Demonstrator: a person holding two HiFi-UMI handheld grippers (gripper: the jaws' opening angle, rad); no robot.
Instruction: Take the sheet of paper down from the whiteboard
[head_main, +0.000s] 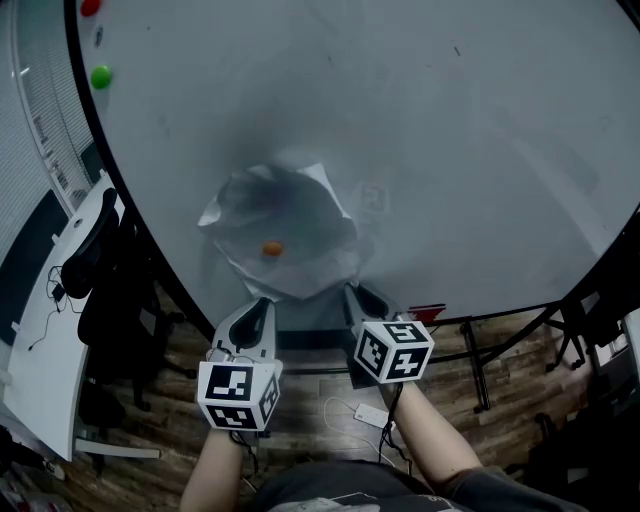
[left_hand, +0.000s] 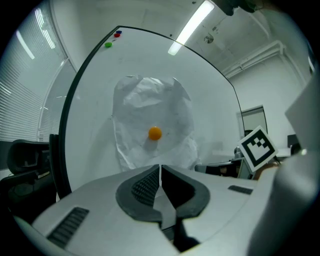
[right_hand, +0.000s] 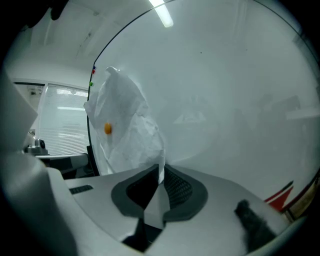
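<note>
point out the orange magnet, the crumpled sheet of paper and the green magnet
orange round magnet (head_main: 272, 248), head view, its centre
crumpled white sheet of paper (head_main: 300, 215), head view, its face, up and right of the middle
green round magnet (head_main: 101, 76), head view, its centre

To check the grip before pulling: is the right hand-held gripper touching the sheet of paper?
Touching. Right gripper view: the sheet of paper is pinched in the right hand-held gripper.

Head view from above, gripper views close; shared: paper (head_main: 285, 235).

Whiteboard (head_main: 450, 150) top out of frame
</note>
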